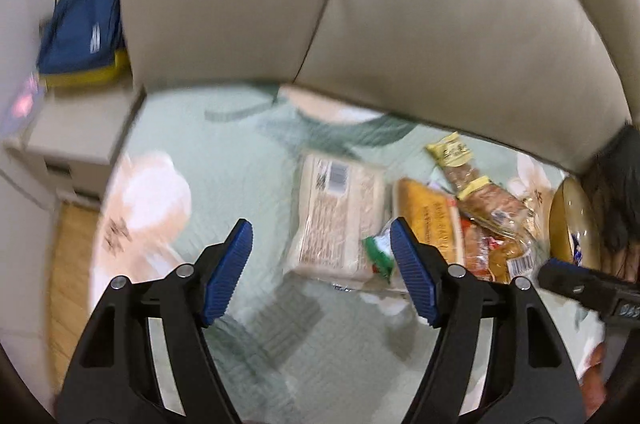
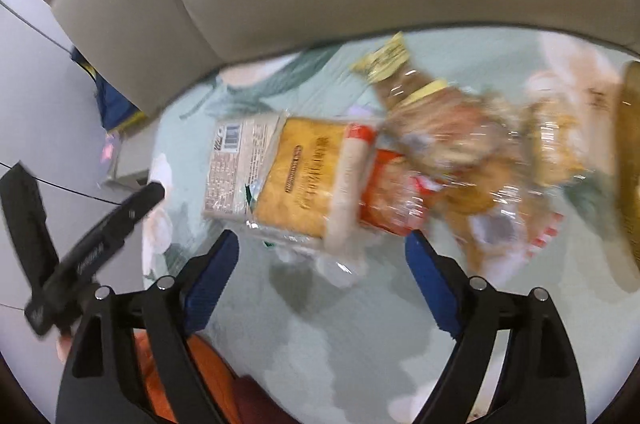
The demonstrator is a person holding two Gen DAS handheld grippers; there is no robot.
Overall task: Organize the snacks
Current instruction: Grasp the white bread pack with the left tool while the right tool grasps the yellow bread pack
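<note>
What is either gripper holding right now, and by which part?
Nothing. The left gripper and right gripper both have their jaws open above the bedspread, short of the snack packs.

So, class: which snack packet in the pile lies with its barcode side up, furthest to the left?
The pale beige packet: barcode label showing, at the pile's left edge, beside the orange packet.

A home was shown, most likely a bedroom: a padded beige headboard (image 1: 360, 3) was seen rising behind a bed spread with a pale green quilted cover (image 1: 224, 151) printed with flowers. A small grey bedside cabinet (image 1: 80, 131) stood beside it, a blue and yellow bag (image 1: 86, 11) rested above that, and a strip of wooden floor (image 1: 68, 276) was visible below
</note>
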